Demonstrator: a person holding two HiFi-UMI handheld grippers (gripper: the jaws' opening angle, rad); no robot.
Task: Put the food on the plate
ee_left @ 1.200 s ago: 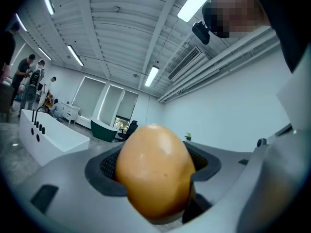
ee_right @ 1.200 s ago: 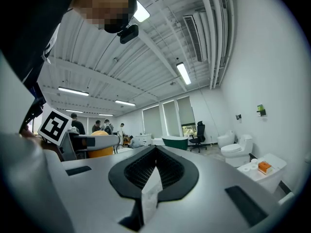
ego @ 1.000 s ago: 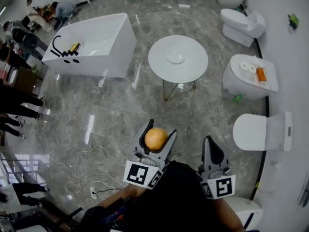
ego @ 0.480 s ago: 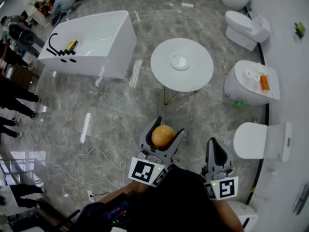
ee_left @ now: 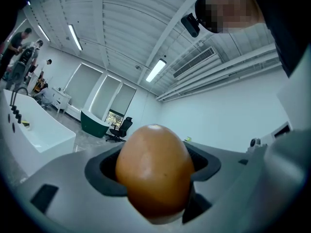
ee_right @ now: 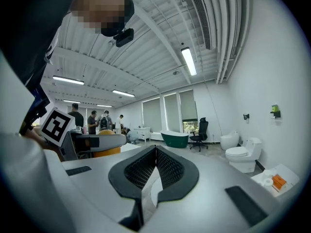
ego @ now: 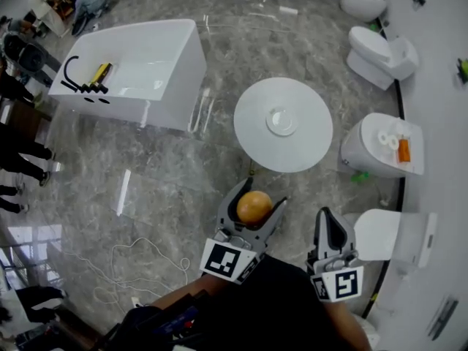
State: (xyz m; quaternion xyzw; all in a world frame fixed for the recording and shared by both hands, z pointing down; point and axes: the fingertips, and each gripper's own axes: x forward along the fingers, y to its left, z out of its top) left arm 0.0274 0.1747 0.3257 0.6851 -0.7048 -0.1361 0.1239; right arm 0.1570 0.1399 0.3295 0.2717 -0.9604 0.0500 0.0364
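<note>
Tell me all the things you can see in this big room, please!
round table: one, white, middle of the floor
plate: one, white, on the round table
bathtub: one, white, upper left
tap set: one, black, on the bathtub's rim
toilets: four, white, along the right wall
paper rolls: two, white, on one toilet's lid
people: several, dark clothes, far left edge
food: one, orange, egg-shaped, between the left gripper's jaws
left gripper: one, grey, shut on the food
right gripper: one, grey, shut, empty
</note>
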